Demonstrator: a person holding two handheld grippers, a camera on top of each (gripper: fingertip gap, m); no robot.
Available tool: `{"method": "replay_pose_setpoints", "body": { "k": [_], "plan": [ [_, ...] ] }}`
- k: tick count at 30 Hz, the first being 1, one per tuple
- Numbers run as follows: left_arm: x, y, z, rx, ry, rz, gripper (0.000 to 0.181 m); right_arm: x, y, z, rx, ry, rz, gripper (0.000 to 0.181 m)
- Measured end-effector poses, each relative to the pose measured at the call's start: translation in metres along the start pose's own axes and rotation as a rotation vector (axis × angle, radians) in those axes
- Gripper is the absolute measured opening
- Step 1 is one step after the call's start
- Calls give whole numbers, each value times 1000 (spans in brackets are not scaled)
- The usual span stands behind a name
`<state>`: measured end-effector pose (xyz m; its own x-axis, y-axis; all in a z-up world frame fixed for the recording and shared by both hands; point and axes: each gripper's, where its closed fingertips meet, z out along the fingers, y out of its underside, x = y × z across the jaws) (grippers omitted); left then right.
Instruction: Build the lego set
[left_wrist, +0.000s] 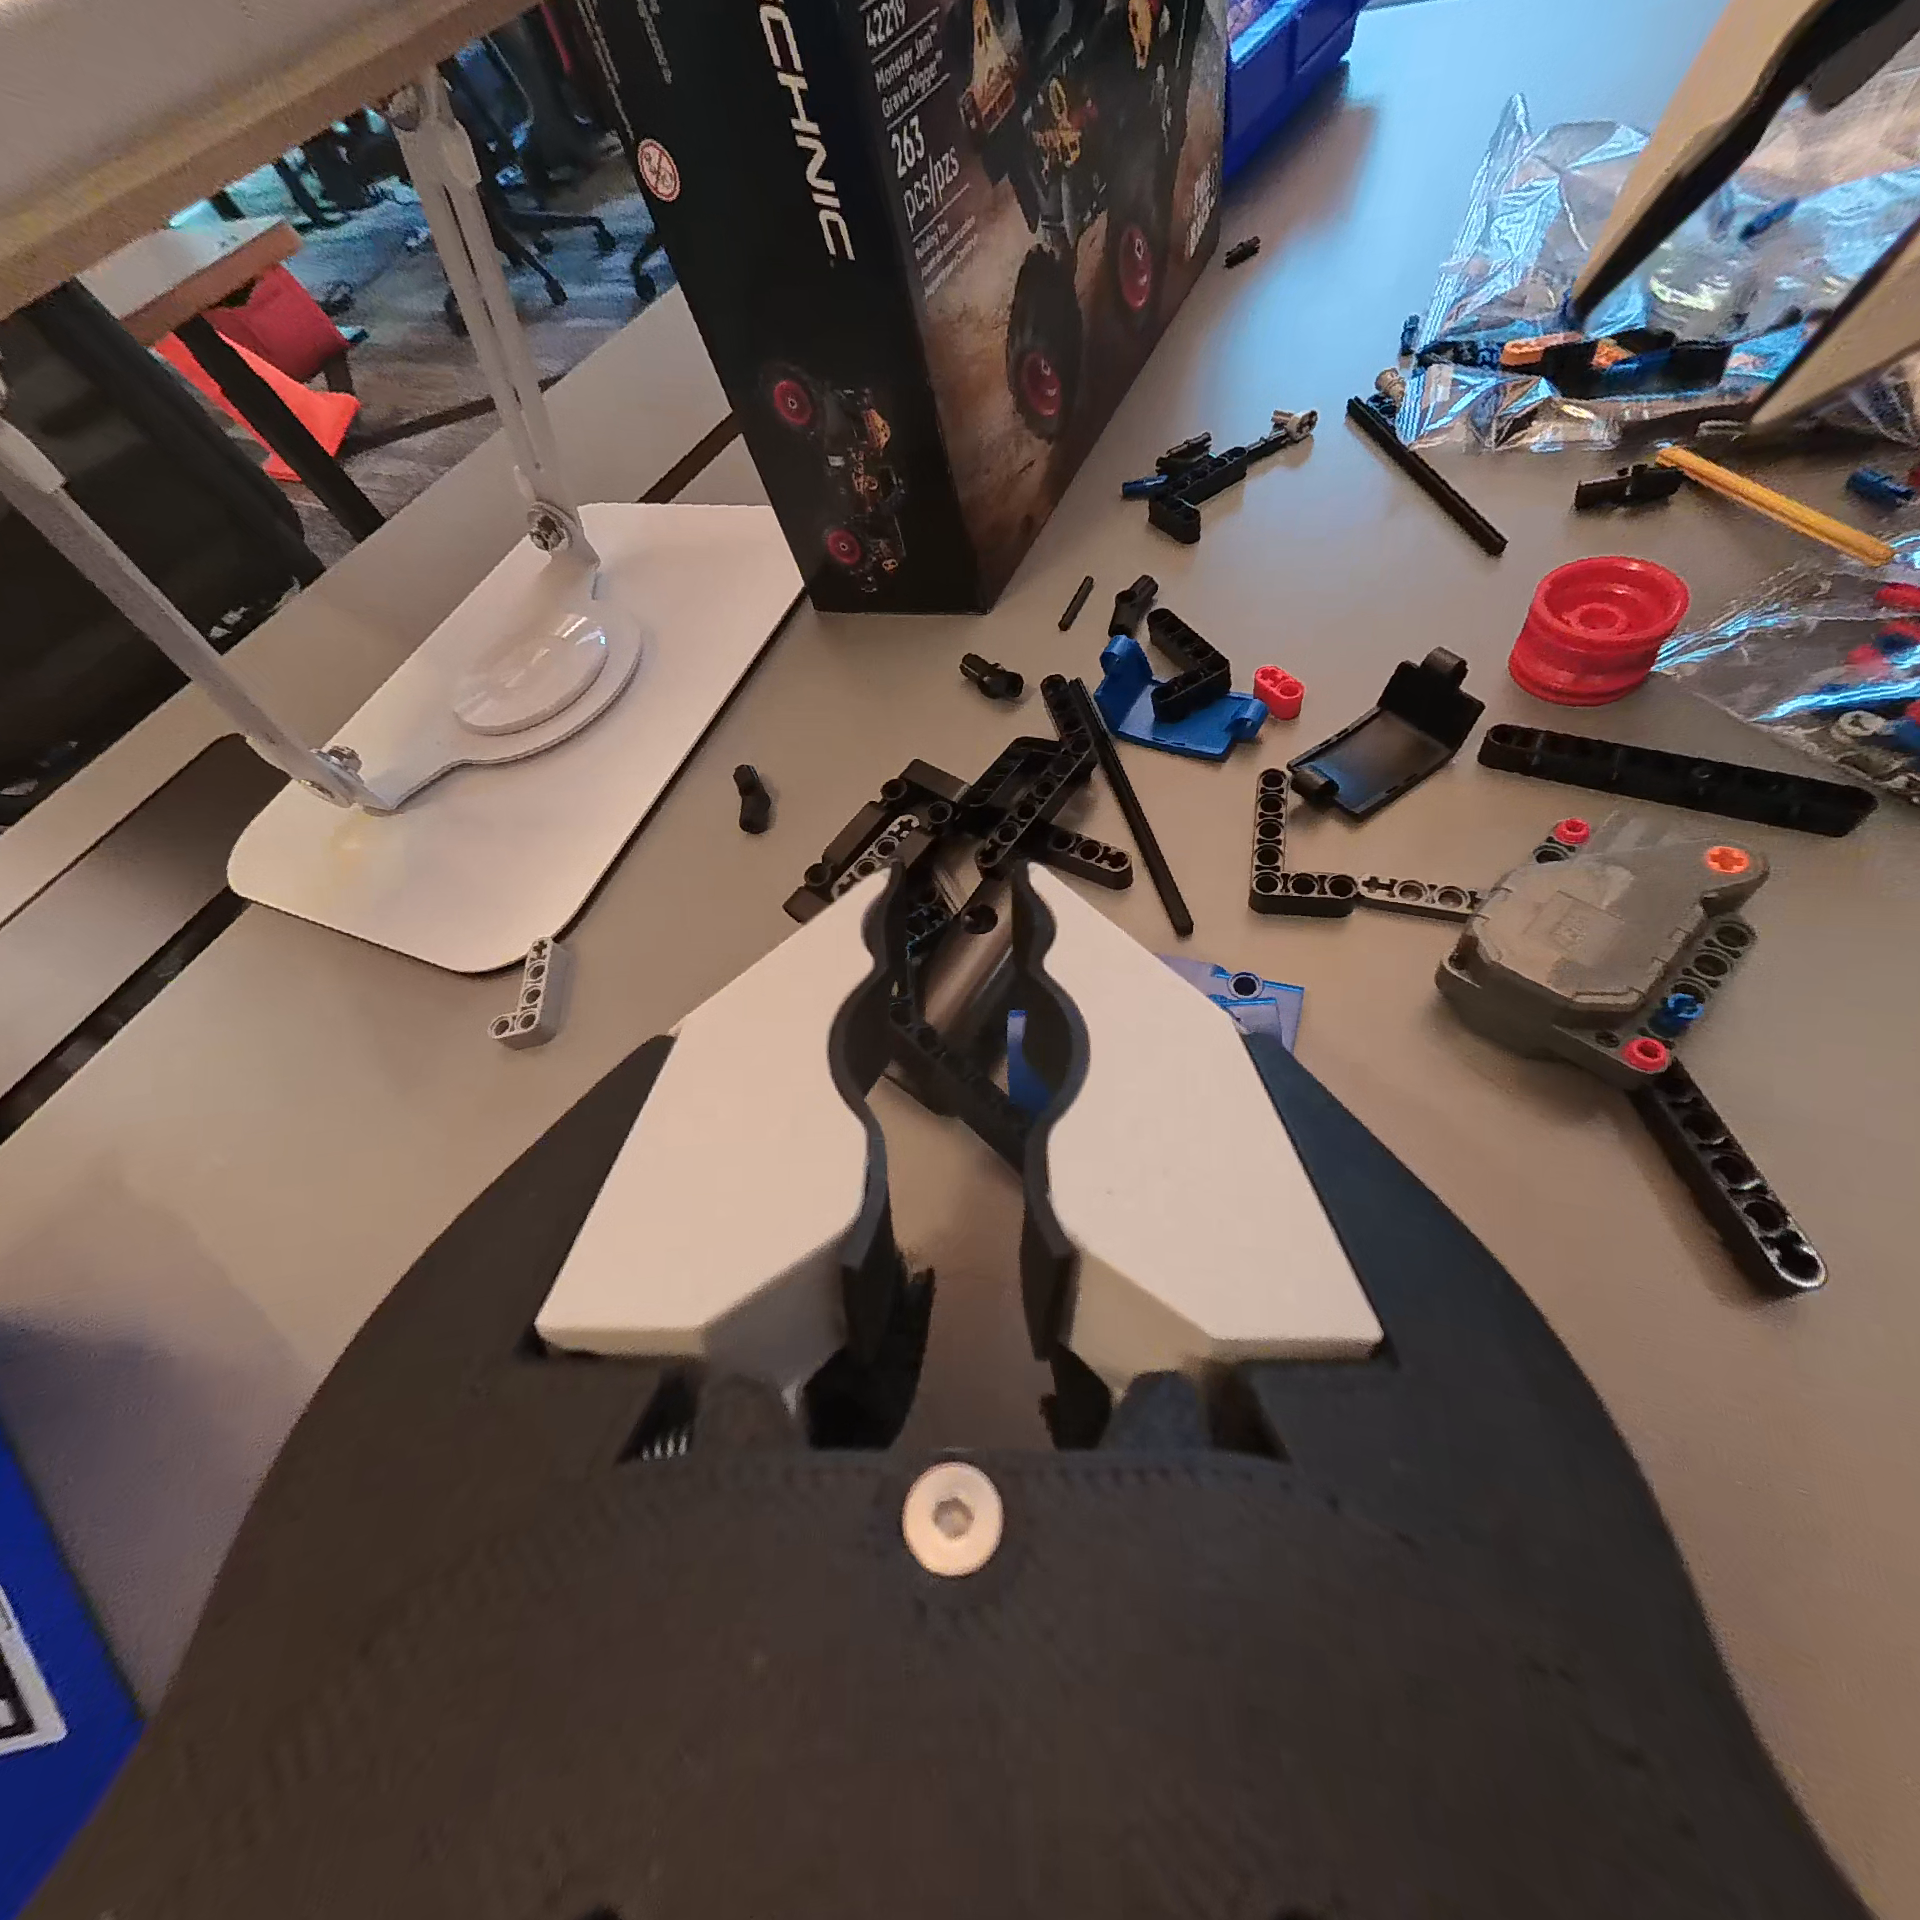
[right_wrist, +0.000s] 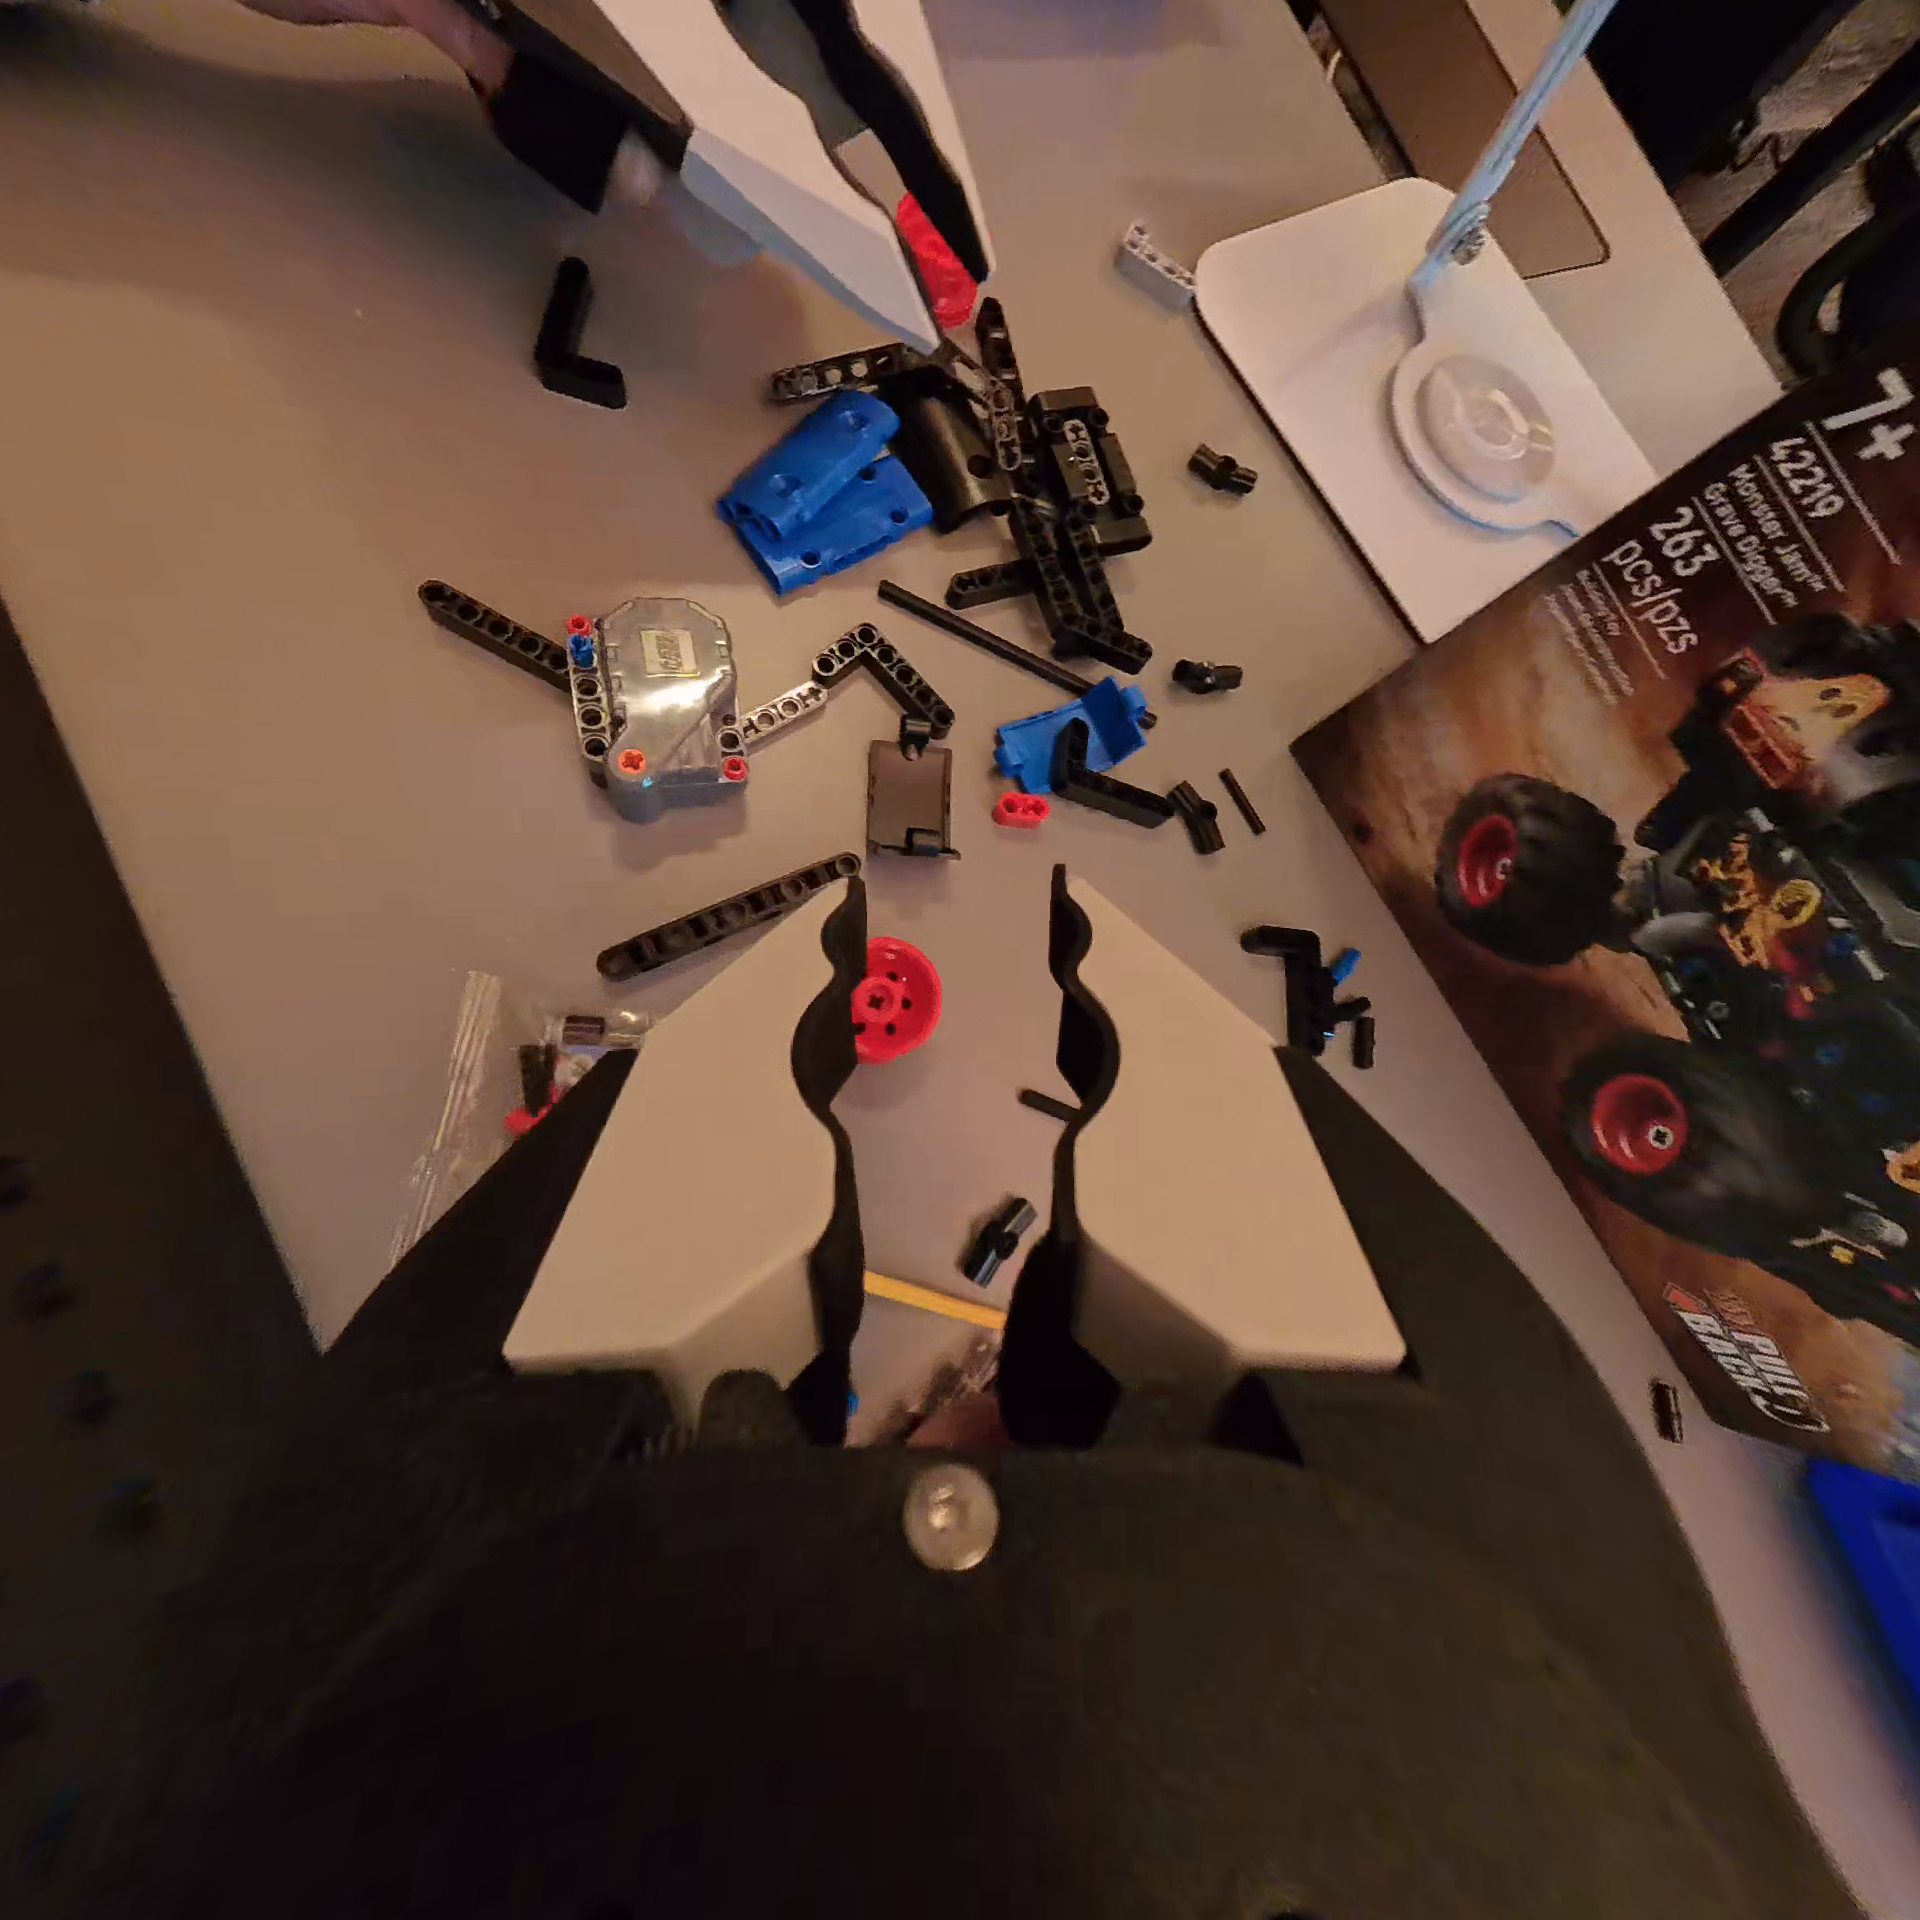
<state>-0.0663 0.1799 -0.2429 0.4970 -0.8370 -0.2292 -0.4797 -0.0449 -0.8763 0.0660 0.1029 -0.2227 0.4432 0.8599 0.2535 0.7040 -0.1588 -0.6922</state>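
My left gripper (left_wrist: 958, 888) is low over the table with its fingers closed on a black beam assembly (left_wrist: 1023, 821), one beam running between the pads. In the right wrist view it (right_wrist: 951, 301) comes in from the top onto that assembly (right_wrist: 1049, 488), with a red patch between its fingers. My right gripper (right_wrist: 956, 894) is open and empty above the table, over a red wheel hub (right_wrist: 896, 1000). It also shows at the top right of the left wrist view (left_wrist: 1673, 353). A grey motor block (right_wrist: 665, 707) with beams attached lies to the left.
The set's box (right_wrist: 1662, 883) stands at the right, beside a white lamp base (right_wrist: 1351, 395). Blue panels (right_wrist: 821, 488), a black panel (right_wrist: 909, 800), a long black beam (right_wrist: 727, 914), an axle and small pins are scattered about. Plastic bags of parts (left_wrist: 1538, 260) lie at the far right. My right fingertips sit around 15 centimetres from my left ones. The red wheel hub (right_wrist: 896, 1000) lies some 5 centimetres from my right tips, 15 centimetres from my left tips. My left wrist view (left_wrist: 1600, 587) looks at it from another angle.
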Motion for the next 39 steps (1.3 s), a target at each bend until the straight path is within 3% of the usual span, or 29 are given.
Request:
{"method": "replay_pose_setpoints", "body": {
  "k": [11, 20, 29, 32, 39],
  "plan": [
    [0, 3, 3, -10, 2, 7, 19, 7, 8, -4, 28, 30, 26, 32],
    [0, 5, 5, -17, 6, 10, 19, 48, 32, -43, -5, 143, 85, 18],
    [2, 8, 9, -29, 5, 20, 19, 79, 93, -66, -193, 132, 121, 27],
    [3, 10, 12, -42, 5, 27, 19, 78, 94, -59, -182, 104, 122, 30],
    [6, 11, 14, -65, -19, 85, 19, 59, 81, -16, -199, -15, 69, 18]
  ]
}}
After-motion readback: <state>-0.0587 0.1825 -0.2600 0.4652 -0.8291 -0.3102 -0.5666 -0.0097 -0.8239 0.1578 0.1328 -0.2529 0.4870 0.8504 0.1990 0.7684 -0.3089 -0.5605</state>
